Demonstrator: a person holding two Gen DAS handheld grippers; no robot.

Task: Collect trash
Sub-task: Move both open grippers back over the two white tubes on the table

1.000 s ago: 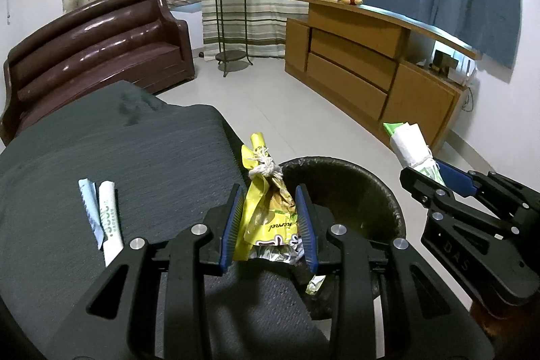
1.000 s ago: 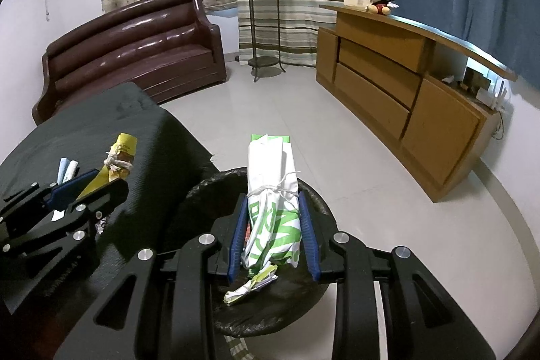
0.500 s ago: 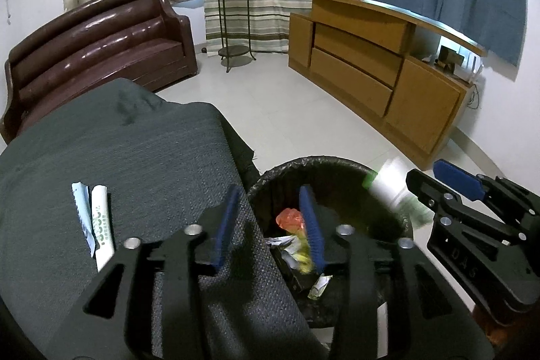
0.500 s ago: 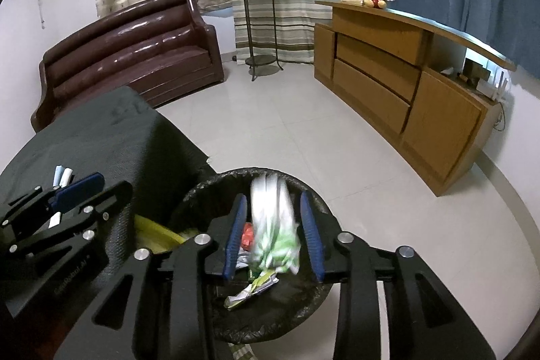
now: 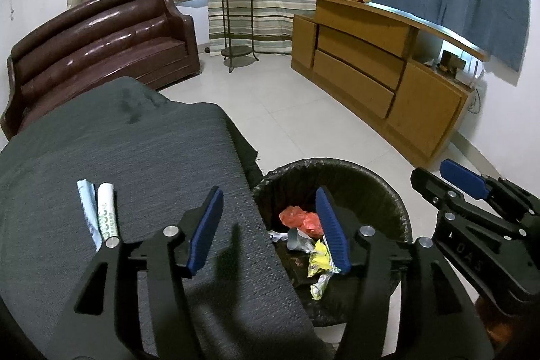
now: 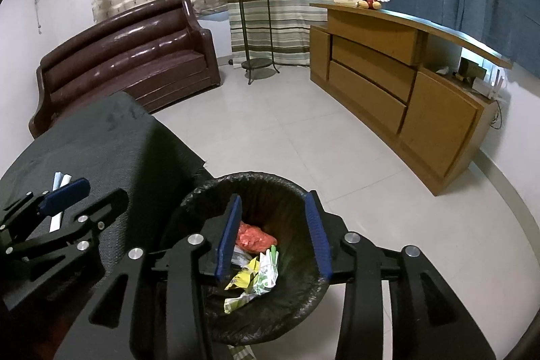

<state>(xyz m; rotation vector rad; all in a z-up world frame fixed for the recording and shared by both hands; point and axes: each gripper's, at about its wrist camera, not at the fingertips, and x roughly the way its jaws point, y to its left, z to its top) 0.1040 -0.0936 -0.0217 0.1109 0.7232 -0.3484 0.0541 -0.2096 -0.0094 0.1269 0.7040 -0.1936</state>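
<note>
- Left wrist view: tiled floor [image 5: 297, 110] with a brown sofa [image 5: 101, 46] at the back, a wooden sideboard [image 5: 381, 73] on the right, and a dark grey cloth-covered table [image 5: 135, 164] taking up the left side.
- Left gripper [image 5: 270, 228] hangs over the table's right edge with its jaws apart and nothing between them; they've just been opening. One blue pad is over the cloth, the other over the bin.
- Black-lined trash bin [image 5: 388, 191] stands on the floor right beside that table edge. Inside: an orange wrapper [image 5: 300, 218], a yellow wrapper [image 5: 319, 258] and some crumpled bits.
- Two rolled wrappers [image 5: 99, 211] lie side by side on the table, towards its left edge.
- Right gripper [image 5: 449, 181] shows at the far right, past the bin's rim.
- Right wrist view: same room, seen from right over the bin [image 6: 202, 191].
- Right gripper [image 6: 273, 235] is parted too, jaws just been opening, nothing pinched; the bin's inside shows between the pads.
- A green-and-white wrapper [image 6: 268, 272] lies in the bin next to the yellow wrapper [image 6: 243, 279], orange wrapper [image 6: 253, 235] behind them.
- Left gripper [image 6: 84, 198] is at the left over the table [image 6: 118, 140], partly covering the rolled wrappers [image 6: 60, 184].
</note>
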